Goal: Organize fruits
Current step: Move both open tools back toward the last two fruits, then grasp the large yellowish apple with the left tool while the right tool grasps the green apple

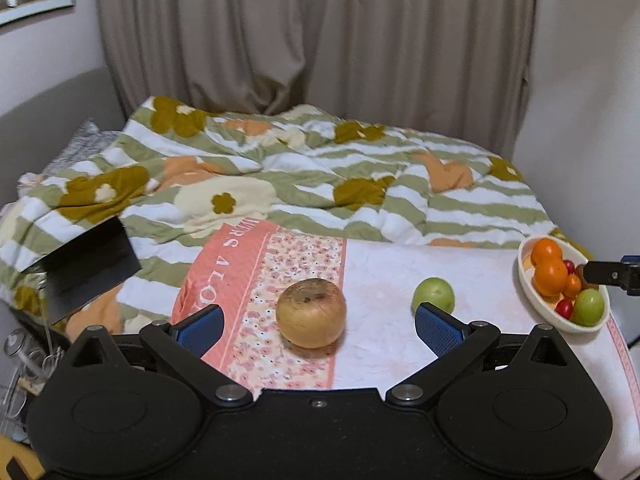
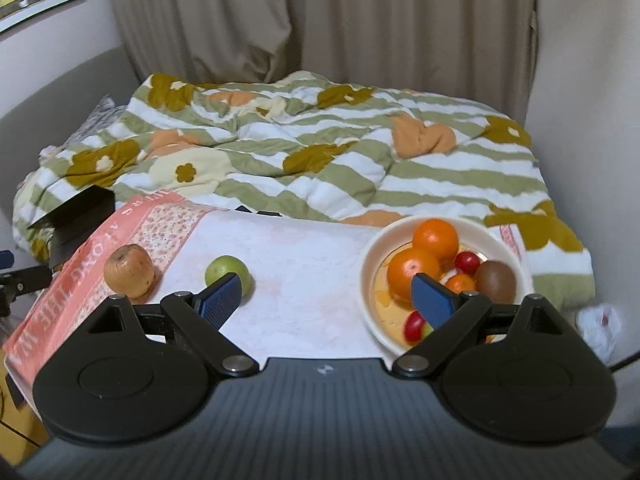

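Note:
A tan round fruit (image 1: 311, 313) lies on the cloth's floral band, between and just ahead of my open, empty left gripper (image 1: 319, 327). A green fruit (image 1: 433, 295) lies on the white cloth to its right, just past the right fingertip. A white bowl (image 1: 530, 296) at the right holds oranges, small red fruits and a green fruit. In the right wrist view my right gripper (image 2: 327, 298) is open and empty over the cloth, its right finger over the bowl (image 2: 370, 268). That bowl also holds a kiwi (image 2: 496, 281). The tan fruit (image 2: 129, 271) and green fruit (image 2: 224, 269) lie to the left.
A pink-and-white cloth (image 1: 400, 272) covers the table. Behind it is a bed with a striped floral quilt (image 1: 304, 176) and curtains. A black box (image 1: 90, 268) sits at the left edge. A crumpled white bag (image 2: 600, 324) lies at the right of the table.

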Tool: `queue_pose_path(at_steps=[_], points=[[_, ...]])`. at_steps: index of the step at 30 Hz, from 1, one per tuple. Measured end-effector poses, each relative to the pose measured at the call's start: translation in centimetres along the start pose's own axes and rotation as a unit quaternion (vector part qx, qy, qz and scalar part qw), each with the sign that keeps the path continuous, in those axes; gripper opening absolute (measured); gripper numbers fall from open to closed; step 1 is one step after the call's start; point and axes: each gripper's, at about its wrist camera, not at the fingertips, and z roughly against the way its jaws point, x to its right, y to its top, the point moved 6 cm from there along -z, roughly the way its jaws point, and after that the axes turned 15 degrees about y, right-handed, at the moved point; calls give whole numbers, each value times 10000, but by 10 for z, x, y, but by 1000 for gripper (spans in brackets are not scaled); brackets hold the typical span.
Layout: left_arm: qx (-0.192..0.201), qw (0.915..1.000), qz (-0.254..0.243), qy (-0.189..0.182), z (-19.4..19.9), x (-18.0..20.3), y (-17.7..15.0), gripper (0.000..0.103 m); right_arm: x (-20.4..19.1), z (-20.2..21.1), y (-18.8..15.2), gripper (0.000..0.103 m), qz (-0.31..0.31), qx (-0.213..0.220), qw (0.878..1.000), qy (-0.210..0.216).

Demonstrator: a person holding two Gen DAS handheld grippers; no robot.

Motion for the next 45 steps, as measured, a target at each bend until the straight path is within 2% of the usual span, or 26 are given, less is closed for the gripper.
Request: queue_pose_path(at_steps=[4, 10, 18, 27, 32, 34, 36, 45], points=[[-183, 9990, -198, -369, -29, -10, 4, 103, -19, -20, -3, 103, -167, 77, 9998, -50], [-483, 9940, -455, -867, -75, -11, 4, 103, -37, -61, -7, 103, -266, -67, 9993, -257], [-942, 9865, -437, -1264, -123, -1, -6, 102, -45, -115, -9, 103, -298, -411, 9983, -295], [-1141, 9841, -353, -1317, -151, 10, -9, 99, -49, -160, -14, 103, -258, -787, 9966, -51], [-1254, 9828, -333, -1316, -158, 15, -11, 90, -51, -180, -20, 103, -110, -1066, 9942, 51], [-1310, 9828, -361, -1252, -159, 17, -13, 77, -52, -184, -21, 103, -94, -1096, 9939, 92], [-1280, 9838, -406, -1191, -159, 17, -14, 77, -52, -187, -21, 103, -72, -1127, 9935, 135], [-1306, 9853, -309, -1060, -156, 8, -17, 77, -53, -205, -23, 86, 62, -1315, 9908, 300]])
